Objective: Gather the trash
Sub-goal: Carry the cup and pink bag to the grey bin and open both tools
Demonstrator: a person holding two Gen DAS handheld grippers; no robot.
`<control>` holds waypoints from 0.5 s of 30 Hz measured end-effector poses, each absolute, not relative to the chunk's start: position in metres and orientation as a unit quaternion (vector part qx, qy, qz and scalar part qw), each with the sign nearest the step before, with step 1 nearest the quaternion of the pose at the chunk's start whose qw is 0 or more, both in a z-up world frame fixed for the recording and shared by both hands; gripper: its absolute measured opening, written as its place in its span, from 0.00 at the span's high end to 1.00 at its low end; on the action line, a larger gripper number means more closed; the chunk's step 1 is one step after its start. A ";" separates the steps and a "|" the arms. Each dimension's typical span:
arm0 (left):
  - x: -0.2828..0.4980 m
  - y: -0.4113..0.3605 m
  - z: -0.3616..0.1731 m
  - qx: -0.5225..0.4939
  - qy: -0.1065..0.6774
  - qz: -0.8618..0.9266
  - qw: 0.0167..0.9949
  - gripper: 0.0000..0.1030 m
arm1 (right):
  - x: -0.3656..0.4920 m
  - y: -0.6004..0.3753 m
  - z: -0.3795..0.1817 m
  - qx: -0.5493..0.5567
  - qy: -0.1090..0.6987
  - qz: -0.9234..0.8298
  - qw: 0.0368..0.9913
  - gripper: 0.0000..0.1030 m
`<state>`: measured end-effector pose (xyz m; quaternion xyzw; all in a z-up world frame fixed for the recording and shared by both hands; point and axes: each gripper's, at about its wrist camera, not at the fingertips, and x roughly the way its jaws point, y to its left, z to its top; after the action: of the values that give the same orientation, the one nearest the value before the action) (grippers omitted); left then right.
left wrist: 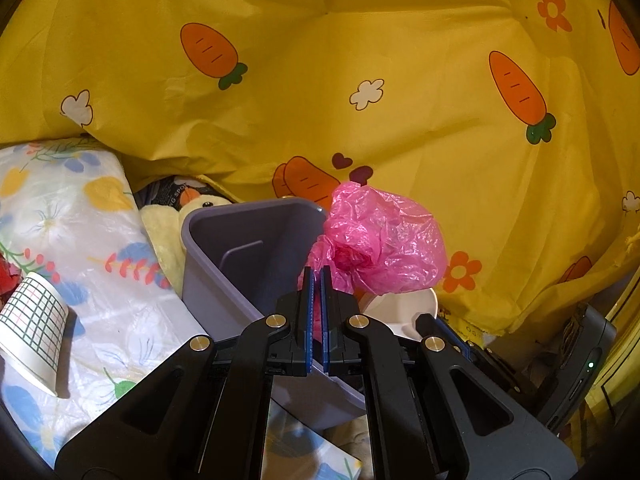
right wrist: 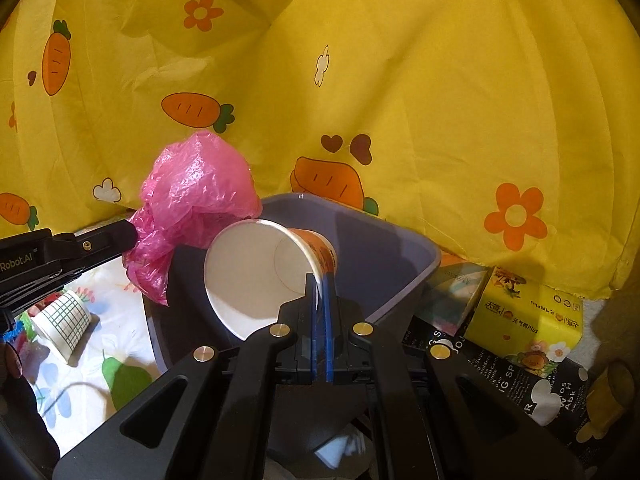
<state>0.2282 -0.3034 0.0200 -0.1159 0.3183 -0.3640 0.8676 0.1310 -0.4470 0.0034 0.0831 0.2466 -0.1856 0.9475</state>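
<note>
Floral sheet (left wrist: 100,312), bin (left wrist: 240,248), checked cup (left wrist: 34,316)

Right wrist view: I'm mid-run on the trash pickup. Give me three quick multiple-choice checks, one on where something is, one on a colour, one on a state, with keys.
1. Where is the checked paper cup?
A. Inside the bin
B. Lying on the floral sheet left of the bin
C. In the right gripper

2. What colour is the crumpled plastic bag in the left gripper?
A. Pink
B. Green
C. Black

3. How does the right gripper stand?
A. Wide open, empty
B. Shut on the wall of the white paper cup
C. Shut on the bin's rim

Key: 1 B, it lies on its side on the sheet, outside the grey bin. 2 A, the film is bright pink. 3 B, the blue pads pinch the cup's wall above the bin.
</note>
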 end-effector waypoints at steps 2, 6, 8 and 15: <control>0.230 -0.304 0.017 -0.116 0.325 -0.364 0.865 0.97 | 0.132 -0.447 0.001 0.085 0.251 -0.185 0.946 0.96; 0.231 -0.304 0.015 -0.112 0.332 -0.365 0.863 0.95 | 0.134 -0.446 -0.001 0.082 0.256 -0.184 0.945 0.96; 0.229 -0.302 0.016 -0.107 0.331 -0.358 0.866 0.78 | 0.135 -0.446 -0.001 0.081 0.258 -0.185 0.945 0.96; 0.215 -0.269 0.022 -0.117 0.288 -0.308 0.899 0.21 | 0.134 -0.446 -0.003 0.083 0.259 -0.184 0.945 0.70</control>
<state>0.2152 -0.2694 0.0224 -0.1167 0.2883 -0.3081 0.8991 0.1339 -0.4456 -0.0029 0.0827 0.2590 -0.1837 0.9446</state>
